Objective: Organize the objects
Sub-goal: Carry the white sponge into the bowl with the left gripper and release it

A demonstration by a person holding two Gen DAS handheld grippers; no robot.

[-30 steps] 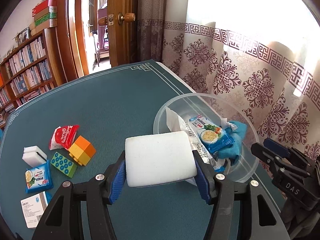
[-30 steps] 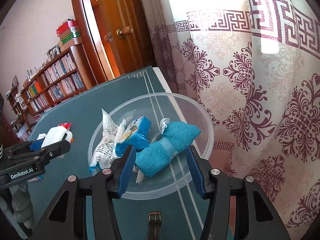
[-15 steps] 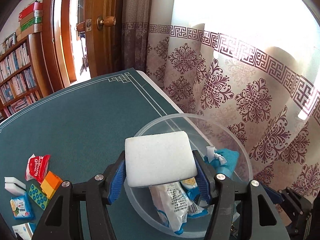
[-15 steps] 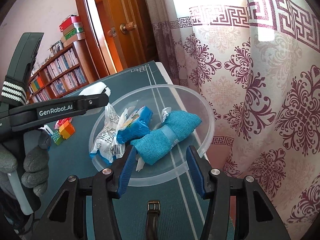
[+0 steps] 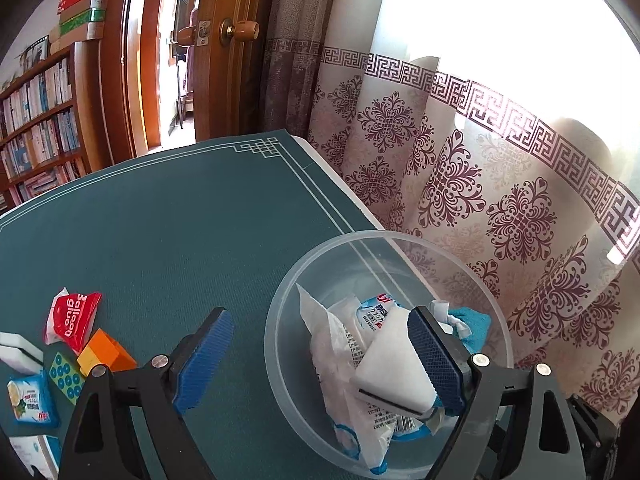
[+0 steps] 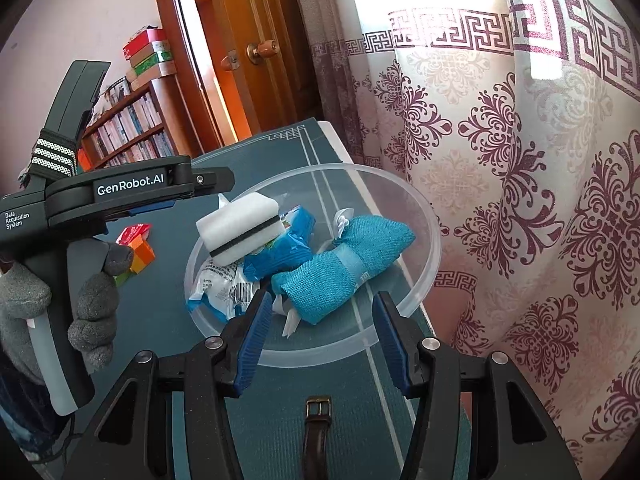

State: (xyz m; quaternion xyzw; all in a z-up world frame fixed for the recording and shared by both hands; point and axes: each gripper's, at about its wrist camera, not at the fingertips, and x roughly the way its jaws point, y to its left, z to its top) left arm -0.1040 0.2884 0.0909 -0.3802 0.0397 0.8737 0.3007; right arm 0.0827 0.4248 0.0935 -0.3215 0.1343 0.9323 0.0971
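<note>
Now the left gripper is hanging wide apart over the clear bowl, the right gripper gaping empty; the white sponge is perching tilted atop packets and risks sliding out.

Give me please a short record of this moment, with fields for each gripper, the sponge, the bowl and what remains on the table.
left gripper: open, jaws wide apart above the bowl's near side
right gripper: open, empty, at the bowl's near rim
white sponge: released, tilted on top of the packets in the bowl
clear bowl: holds sponge, white packet, blue packet, teal cloth pouch
left on table: red glue packet, orange block, green block, blue sachet
</note>
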